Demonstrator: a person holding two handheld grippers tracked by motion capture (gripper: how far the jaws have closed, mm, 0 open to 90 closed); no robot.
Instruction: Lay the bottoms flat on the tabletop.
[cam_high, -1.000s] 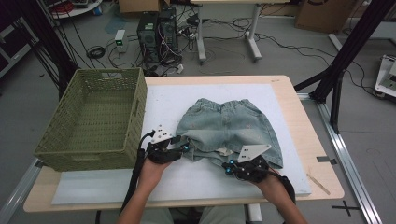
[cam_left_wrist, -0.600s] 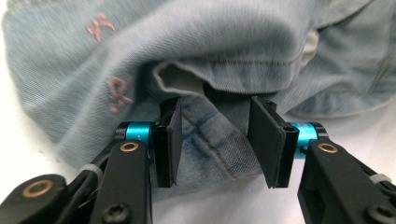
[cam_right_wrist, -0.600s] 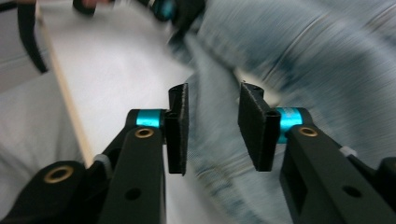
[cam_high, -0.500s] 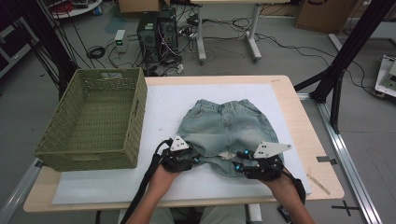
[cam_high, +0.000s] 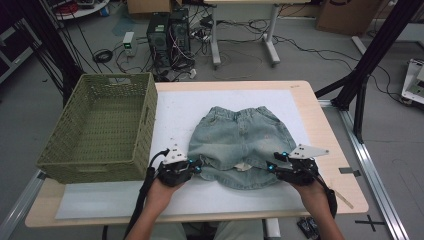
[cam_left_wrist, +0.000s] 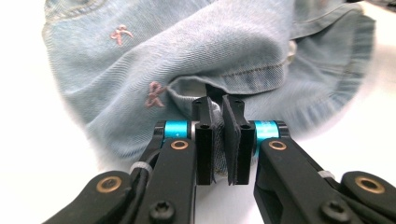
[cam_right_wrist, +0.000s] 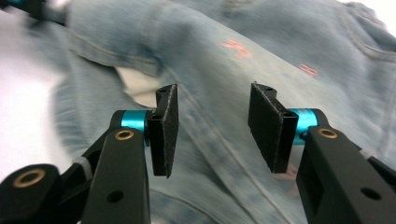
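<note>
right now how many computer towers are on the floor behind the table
2, side by side on the floor beyond the table's far edge: the left computer tower and the right computer tower. More may sit out of frame.

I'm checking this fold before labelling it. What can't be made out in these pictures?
- Shorts, high view: the underside, against the mat.
- Left tongs, left gripper view: how much denim is pinched; the pads cover it.
- Right tongs, right gripper view: the cloth past them is blurred, so the pink marks can't be read.
- Basket, high view: its near inner side, hidden by the wall.
</note>
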